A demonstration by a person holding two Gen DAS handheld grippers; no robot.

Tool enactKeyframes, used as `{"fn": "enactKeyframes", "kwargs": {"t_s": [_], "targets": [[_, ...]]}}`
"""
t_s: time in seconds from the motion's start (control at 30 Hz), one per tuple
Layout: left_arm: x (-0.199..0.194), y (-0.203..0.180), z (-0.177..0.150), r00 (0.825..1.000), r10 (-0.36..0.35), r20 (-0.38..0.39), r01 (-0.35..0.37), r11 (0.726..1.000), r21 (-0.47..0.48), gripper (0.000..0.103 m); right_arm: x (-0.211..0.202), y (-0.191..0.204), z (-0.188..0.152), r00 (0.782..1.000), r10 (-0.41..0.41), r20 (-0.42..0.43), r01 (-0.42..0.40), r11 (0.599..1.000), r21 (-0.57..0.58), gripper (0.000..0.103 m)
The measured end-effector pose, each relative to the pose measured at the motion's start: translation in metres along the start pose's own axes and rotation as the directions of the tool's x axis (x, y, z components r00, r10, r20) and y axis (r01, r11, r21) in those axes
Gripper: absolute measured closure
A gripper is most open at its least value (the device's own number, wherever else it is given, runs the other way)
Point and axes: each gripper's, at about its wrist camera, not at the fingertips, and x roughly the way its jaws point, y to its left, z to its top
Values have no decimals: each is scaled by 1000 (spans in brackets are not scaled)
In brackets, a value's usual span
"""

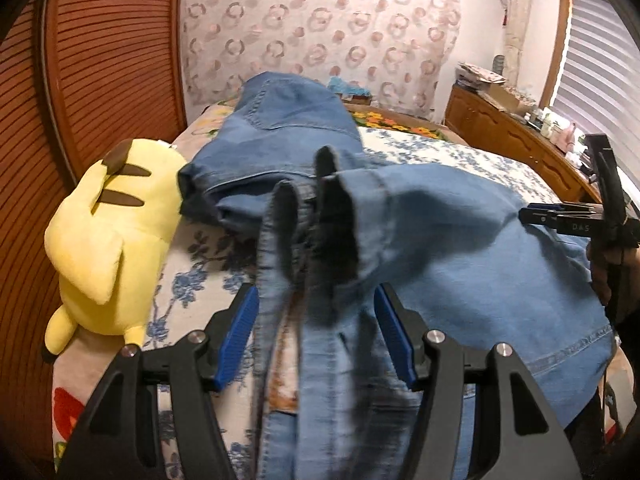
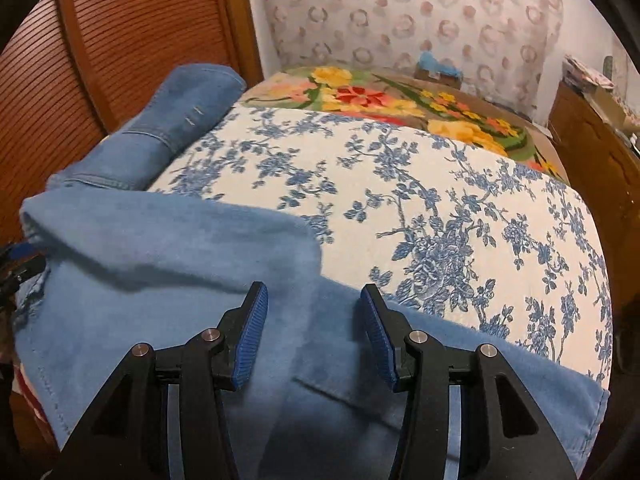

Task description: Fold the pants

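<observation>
On a bed (image 2: 460,216) spread with a blue-and-white floral cover, a pair of blue denim pants (image 1: 460,248) lies across the near part of the mattress, part of it doubled over so that one stitched hem edge rests on top of the fabric. Seen from the left wrist, the left gripper (image 1: 316,336) has its blue-padded fingers (image 1: 240,332) standing apart, with bunched, blurred folds of the pants rising between them; whether the pads press on the cloth cannot be told. At that view's right edge the right gripper (image 1: 560,216) reaches over the denim. From the right wrist, the right gripper (image 2: 312,332) hovers over a flat stretch of the pants, its fingers (image 2: 378,336) moderately apart with nothing pinched between them. A yellow plush toy (image 1: 108,240) lies at the bed's left side, just beside the pants, against a slatted wooden door (image 1: 108,52). A bright floral blanket (image 2: 380,100) covers the far end.
</observation>
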Motion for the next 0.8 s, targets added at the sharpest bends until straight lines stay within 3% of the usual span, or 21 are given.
{"fn": "enactKeyframes", "kwargs": {"t_s": [0.37,0.57,0.8], "targets": [[-42,-16,1,995,-42,89,40,999,29,44,-57,-5,-25,996,27,91,-26,1000,-13,54],[-64,-59,4,991,-66,120,52,992,117,44,-104,-26,-56,988,59,141,-64,997,35,54],[-71,-115,4,982,-152,116,127,972,198,44,-151,-56,-98,984,-23,177,11,998,67,54]]}}
